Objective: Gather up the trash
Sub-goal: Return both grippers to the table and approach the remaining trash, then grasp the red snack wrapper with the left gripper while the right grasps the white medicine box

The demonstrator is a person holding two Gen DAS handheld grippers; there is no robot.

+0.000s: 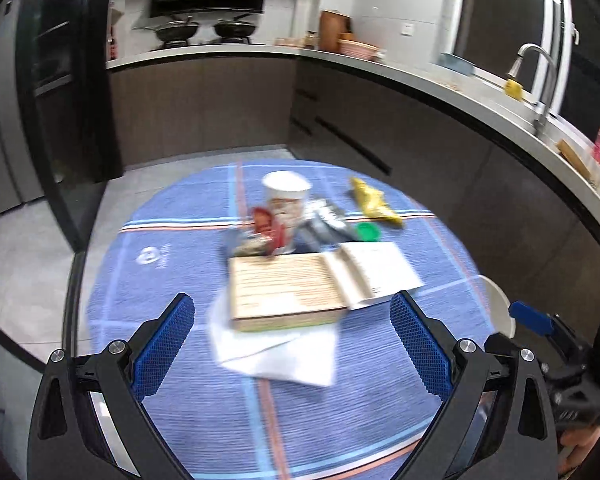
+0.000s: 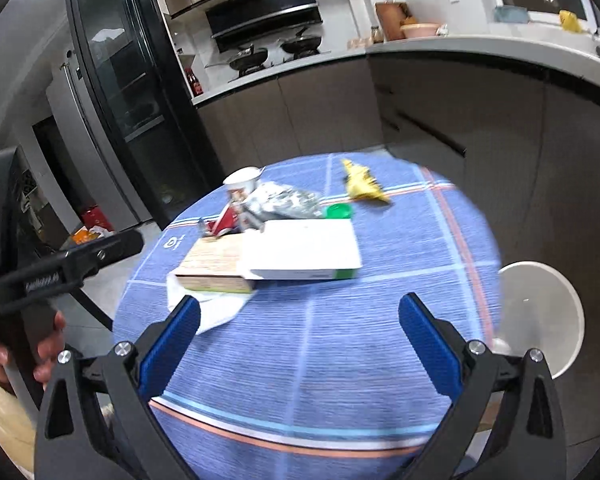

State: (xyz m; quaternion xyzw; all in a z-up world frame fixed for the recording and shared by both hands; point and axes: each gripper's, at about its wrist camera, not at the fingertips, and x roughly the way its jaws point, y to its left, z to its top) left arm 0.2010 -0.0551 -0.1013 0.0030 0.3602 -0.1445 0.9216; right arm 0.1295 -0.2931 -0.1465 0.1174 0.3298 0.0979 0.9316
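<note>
Trash: a small heap sits in the middle of the round table [image 1: 180,400], on its blue cloth.
Box [image 1: 284,294]: brown and flat, at the near side of the heap. This is the landmark.
White box [image 2: 304,250]: touches the box on its right side. From the left wrist view it looks like an open flap; I cannot tell which.
Tissue [image 1: 276,352]: white, partly under the box and sticking out toward the grippers.
Cup [image 1: 286,210]: white paper cup, upright, just behind the box.
Red wrapper [image 1: 266,226]: leans by the cup, just behind the box.
Silver bag [image 2: 284,200]: crumpled, behind the box and to the right of the cup.
Green lid [image 2: 339,211]: behind the white box, to the right of the silver bag.
Yellow wrapper [image 1: 374,202]: farthest back and right of the box, apart from the heap.
Left gripper [image 1: 292,322]: blue fingers wide apart, holding nothing, above the table near the box.
Right gripper [image 2: 300,320]: fingers wide apart, empty, above the cloth near the box.
Stool [image 2: 540,312]: white and round, right of the table.
</note>
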